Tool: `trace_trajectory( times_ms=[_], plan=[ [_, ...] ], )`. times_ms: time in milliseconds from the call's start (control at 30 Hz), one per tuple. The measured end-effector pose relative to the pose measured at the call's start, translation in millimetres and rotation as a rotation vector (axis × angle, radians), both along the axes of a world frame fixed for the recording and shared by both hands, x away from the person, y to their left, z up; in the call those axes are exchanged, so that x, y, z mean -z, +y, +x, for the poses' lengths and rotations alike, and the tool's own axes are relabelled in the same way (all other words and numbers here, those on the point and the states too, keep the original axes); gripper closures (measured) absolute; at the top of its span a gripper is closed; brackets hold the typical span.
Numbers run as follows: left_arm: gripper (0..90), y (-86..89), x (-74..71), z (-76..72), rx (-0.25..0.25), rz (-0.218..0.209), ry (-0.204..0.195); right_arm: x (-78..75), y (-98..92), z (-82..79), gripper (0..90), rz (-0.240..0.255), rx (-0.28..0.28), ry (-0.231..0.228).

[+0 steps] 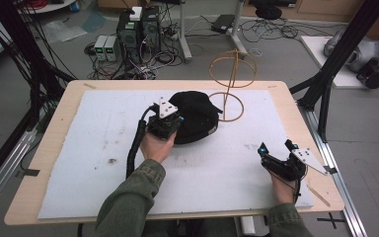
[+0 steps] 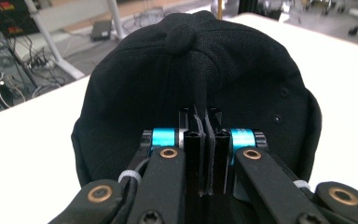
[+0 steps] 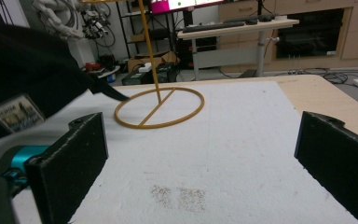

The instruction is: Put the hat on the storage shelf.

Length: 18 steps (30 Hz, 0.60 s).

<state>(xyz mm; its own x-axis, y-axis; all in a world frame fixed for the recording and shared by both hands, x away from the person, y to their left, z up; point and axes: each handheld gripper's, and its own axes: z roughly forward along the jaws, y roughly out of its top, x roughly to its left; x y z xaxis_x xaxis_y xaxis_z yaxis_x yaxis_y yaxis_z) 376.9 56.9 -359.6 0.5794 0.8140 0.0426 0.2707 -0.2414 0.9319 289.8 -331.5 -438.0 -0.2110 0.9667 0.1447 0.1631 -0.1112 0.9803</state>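
A black cap (image 1: 197,116) lies on the white mat (image 1: 103,148) near the table's middle. My left gripper (image 1: 176,123) reaches it from the near side. In the left gripper view its jaws (image 2: 205,126) are shut on a pinched fold of the cap's (image 2: 200,70) fabric, below the top button. My right gripper (image 1: 276,147) rests low at the mat's right front, open, with nothing between its pads (image 3: 200,154). The cap (image 3: 23,70) shows at the left of the right gripper view, with a small label on it.
A golden wire stand (image 1: 233,84) with a ring base (image 3: 158,107) stands just behind and to the right of the cap. Black frame posts (image 1: 325,89) rise off the table's right edge. Computers and cables lie on the floor beyond.
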Motion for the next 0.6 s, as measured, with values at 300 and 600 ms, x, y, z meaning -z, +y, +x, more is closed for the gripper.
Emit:
trace_trajectory(
  times_ms=[300,600],
  plan=[
    [87.8,11.9,-10.3,-5.1,-0.009,-0.064,-0.061,0.1,3.2,1.6,1.6,0.006,-0.002,0.0],
    [87.7,23.2,-40.9,-7.6,-0.019,-0.112,-0.176,0.4,3.7,2.3,1.6,-0.005,-0.005,-0.006]
  ],
)
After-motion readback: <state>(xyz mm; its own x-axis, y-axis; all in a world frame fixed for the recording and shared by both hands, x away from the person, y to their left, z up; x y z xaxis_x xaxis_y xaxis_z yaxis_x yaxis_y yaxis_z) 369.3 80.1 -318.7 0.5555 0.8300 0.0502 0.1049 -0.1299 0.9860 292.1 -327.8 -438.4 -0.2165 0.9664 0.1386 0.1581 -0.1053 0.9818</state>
